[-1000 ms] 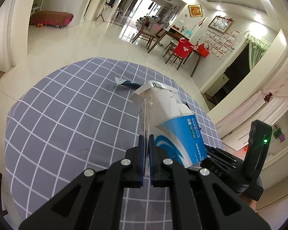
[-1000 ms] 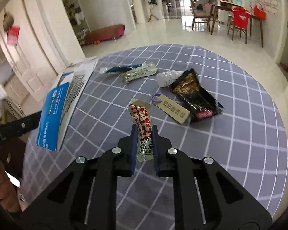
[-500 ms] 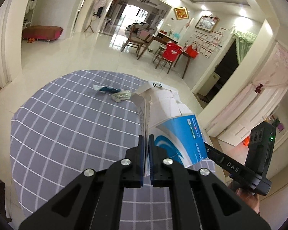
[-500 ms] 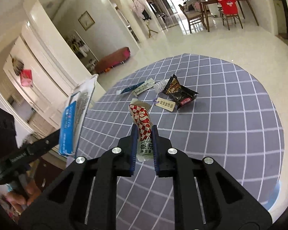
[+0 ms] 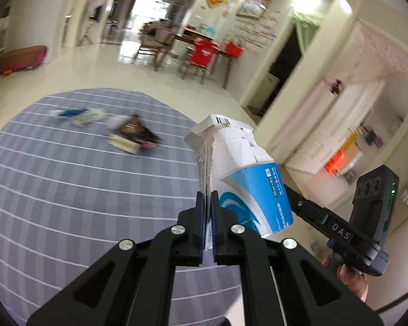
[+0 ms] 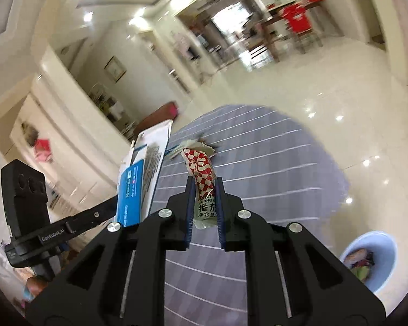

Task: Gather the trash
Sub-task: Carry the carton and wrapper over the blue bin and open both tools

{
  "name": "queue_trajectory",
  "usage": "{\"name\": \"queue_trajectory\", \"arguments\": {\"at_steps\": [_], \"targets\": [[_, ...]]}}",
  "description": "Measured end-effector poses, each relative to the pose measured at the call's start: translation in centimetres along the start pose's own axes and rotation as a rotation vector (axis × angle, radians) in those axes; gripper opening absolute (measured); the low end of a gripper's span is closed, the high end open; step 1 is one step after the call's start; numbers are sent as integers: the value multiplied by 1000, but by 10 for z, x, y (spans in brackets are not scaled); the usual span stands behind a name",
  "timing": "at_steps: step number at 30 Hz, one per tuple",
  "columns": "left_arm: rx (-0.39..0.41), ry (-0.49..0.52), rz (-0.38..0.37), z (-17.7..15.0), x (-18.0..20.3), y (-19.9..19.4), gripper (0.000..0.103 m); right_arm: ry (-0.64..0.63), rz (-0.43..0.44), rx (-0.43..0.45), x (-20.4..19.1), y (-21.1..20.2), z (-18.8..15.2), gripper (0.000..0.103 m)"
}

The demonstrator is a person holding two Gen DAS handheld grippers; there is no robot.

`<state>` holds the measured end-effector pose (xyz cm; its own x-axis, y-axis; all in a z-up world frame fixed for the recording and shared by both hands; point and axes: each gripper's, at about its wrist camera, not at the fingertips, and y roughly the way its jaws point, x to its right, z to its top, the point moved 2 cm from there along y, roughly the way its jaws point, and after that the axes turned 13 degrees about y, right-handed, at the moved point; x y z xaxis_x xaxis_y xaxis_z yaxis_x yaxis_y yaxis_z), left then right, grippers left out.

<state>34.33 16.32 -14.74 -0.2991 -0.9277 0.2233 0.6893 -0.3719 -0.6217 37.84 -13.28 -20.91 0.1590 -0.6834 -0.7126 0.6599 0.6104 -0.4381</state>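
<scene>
My left gripper (image 5: 207, 203) is shut on a flattened blue and white carton (image 5: 239, 174), held above the round grey checked table (image 5: 68, 203). The carton also shows in the right wrist view (image 6: 142, 174). My right gripper (image 6: 204, 198) is shut on a red-and-white checked snack wrapper (image 6: 201, 174), lifted well above the table (image 6: 272, 179). A dark snack bag (image 5: 136, 133), a tag and other wrappers (image 5: 79, 115) lie blurred on the far side of the table.
A light blue bin (image 6: 372, 260) holding several wrappers stands on the floor to the lower right of the table. The right gripper's body (image 5: 367, 217) shows in the left wrist view. Dining chairs (image 5: 201, 54) stand far behind.
Both grippers have risen and tilted, still holding their items. The table looks smaller and farther away, and the blue bin has come into the right wrist view.
</scene>
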Motion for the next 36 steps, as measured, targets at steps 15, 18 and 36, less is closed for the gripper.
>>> {"name": "queue_trajectory", "arguments": {"at_steps": [15, 18, 36], "targets": [[-202, 240, -155, -34, 168, 145, 4, 247, -303, 131, 189, -102, -28, 64], [-234, 272, -146, -44, 181, 163, 4, 281, -328, 124, 210, -108, -36, 64], [-317, 371, -135, -62, 229, 215, 5, 226, -497, 360, 221, -171, -34, 64]]}}
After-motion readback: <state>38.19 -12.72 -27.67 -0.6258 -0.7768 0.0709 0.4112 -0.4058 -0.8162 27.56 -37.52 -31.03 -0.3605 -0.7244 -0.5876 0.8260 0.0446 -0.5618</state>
